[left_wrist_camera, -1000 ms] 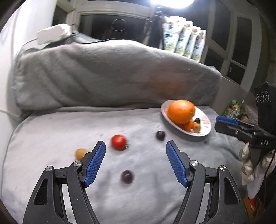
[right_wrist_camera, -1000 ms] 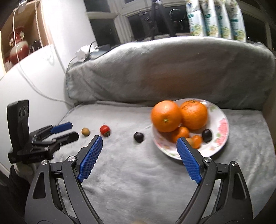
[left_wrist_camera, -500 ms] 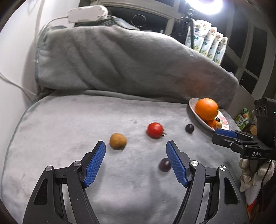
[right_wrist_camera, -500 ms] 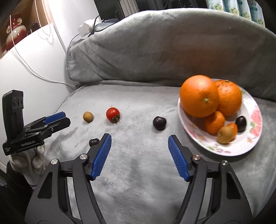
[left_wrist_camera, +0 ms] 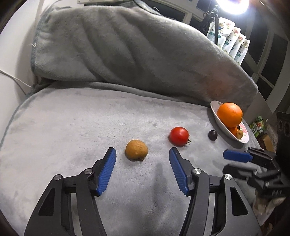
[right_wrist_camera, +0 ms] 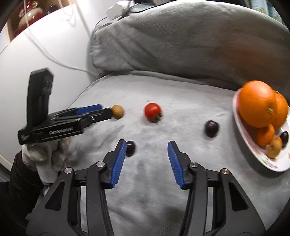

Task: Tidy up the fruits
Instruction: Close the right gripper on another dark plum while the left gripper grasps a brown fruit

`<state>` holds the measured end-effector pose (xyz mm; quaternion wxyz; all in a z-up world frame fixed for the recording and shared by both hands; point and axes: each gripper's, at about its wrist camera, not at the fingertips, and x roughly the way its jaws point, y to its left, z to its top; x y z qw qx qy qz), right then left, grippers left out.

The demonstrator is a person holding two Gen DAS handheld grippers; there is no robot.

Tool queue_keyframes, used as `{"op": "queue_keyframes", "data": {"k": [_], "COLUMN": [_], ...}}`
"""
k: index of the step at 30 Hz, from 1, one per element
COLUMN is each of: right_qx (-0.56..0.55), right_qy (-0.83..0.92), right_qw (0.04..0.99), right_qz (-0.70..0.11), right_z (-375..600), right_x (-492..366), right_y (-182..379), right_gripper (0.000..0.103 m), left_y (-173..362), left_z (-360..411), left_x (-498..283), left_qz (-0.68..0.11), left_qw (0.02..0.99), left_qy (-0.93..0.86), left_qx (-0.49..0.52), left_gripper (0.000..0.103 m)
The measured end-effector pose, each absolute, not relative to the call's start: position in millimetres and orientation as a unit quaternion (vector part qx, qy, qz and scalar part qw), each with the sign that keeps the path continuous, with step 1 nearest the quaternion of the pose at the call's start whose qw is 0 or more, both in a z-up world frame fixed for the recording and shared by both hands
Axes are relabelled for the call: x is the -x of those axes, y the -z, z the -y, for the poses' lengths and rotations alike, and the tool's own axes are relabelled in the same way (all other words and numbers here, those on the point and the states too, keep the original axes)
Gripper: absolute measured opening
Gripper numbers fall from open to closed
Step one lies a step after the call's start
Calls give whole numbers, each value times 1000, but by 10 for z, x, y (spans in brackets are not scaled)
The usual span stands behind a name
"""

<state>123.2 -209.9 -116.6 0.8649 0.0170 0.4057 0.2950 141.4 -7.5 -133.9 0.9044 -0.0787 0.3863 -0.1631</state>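
Writing first: white lettering runs along the side of the left hand-held gripper (right_wrist_camera: 104, 111) in the right wrist view, but it is too blurred to read, and the row of white pouches (left_wrist_camera: 228, 42) by the window in the left wrist view carries green print too small to make out. Down on the grey blanket (left_wrist_camera: 90, 127) covering the couch seat, the left hand-held gripper (left_wrist_camera: 142, 163) has its blue pads spread but closing in, the brown fruit (left_wrist_camera: 136, 150) lying just ahead of the tips, not yet touched. The red tomato (left_wrist_camera: 179, 136) sits just past the right pad, and a dark plum (left_wrist_camera: 212, 135) lies further toward the right edge of the seat, just beside the plate (left_wrist_camera: 217, 116) of oranges at the back right corner. The right hand-held gripper (right_wrist_camera: 146, 159) is closing too, with bare blanket between its pads; a second dark plum (right_wrist_camera: 130, 148) peeks out beside its left pad, whether touching I cannot tell. That plum appears only in the right wrist view. That view also shows a white-gloved hand (right_wrist_camera: 45, 159) under the left tool, a white cable (right_wrist_camera: 54, 58) down the wall, and the plate's (right_wrist_camera: 253, 154) flowered rim holding two big oranges (right_wrist_camera: 257, 103), a small orange fruit, a brown one and a dark one. The left wrist view alone catches the bright lamp (left_wrist_camera: 233, 6) and green cartons (left_wrist_camera: 258, 126) beyond the right edge.
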Motion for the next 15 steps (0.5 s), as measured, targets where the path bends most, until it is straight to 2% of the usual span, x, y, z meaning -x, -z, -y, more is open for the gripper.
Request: {"op": "queue_keyframes", "data": {"k": [4,6,15], "right_qx": [0,10,46], "right_qy": [-312,-318,-325], "right_qw": [857,854,844], "right_qz": [-410,-413,-424], "right_z": [1926,1859,1618], "right_x": [-1213,-1205,-1185], "right_y": [1182,1190,1284], "right_gripper": [44,43,40], "left_y": [1404,1426,1492], "left_z": [89,88,96], "left_x": [-1491,-1505,-1548], "left_qz": [-399,-402,-412], "left_qw": [898,896,892], "left_qy": [165,165,165], "left_qx": [83,86,87], "left_gripper": [55,50,42]}}
